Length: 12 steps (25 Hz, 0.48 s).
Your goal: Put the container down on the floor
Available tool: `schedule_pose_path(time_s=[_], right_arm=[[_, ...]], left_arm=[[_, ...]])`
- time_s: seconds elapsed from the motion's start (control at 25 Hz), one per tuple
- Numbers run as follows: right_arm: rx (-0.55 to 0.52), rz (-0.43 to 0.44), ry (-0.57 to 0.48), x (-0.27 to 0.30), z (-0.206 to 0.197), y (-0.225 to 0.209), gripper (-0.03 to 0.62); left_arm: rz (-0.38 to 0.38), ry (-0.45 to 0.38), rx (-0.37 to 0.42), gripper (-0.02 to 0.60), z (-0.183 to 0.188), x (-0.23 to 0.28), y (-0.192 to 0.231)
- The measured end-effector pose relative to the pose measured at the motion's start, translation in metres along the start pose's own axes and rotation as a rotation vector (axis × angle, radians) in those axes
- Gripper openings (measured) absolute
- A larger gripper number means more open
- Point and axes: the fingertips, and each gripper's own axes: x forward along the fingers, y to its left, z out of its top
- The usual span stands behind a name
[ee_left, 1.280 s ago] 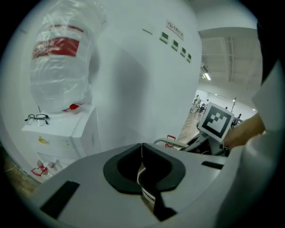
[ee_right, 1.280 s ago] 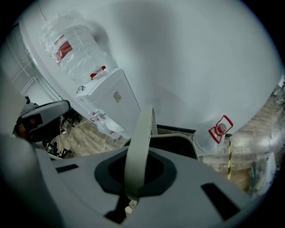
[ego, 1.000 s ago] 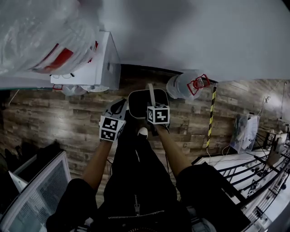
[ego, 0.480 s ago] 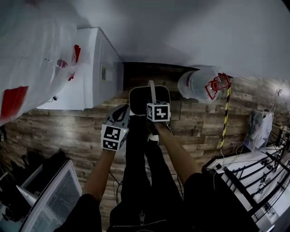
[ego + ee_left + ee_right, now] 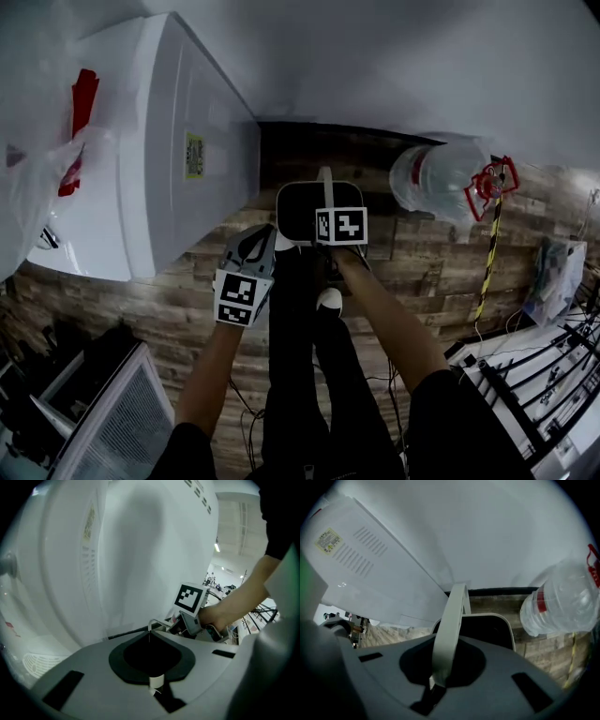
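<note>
The container (image 5: 298,208) is a dark bin with a pale grey rim and a pale strap handle (image 5: 325,184). It hangs just above the wood floor in front of the person's legs. My right gripper (image 5: 329,208) is shut on that handle. In the right gripper view the handle (image 5: 450,625) runs down into the pinch of the right gripper (image 5: 433,684), with the bin's rim (image 5: 508,623) beyond. My left gripper (image 5: 255,246) is at the bin's near left corner. In its own view the left gripper (image 5: 157,684) has its jaws together, and only a small pale tab shows where they meet.
A tall white appliance (image 5: 178,141) stands close on the left, with a plastic bag with red print (image 5: 37,169) beside it. A big clear water bottle (image 5: 441,178) and a yellow-black striped pole (image 5: 487,267) stand to the right. A white grille (image 5: 103,427) and black racks (image 5: 548,375) flank the legs.
Both grippers and the container have sunk toward the floor. The appliance now looms larger on the left, and the water bottle has slid to the right in the head view.
</note>
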Motion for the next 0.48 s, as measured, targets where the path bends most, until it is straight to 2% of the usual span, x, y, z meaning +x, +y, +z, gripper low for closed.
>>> schedule_pose_path(time_s=[0.24, 0.48], right_arm=[[-0.008, -0.022, 0.019, 0.056, 0.008, -0.009, 0.011], [-0.042, -0.024, -0.115, 0.087, 0.041, -0.005, 0.011]], left_arm=[[0.009, 0.036, -0.007, 0.015, -0.037, 0.018, 0.015], [0.009, 0.07, -0.039, 0.015, -0.063, 0.026, 0.021]])
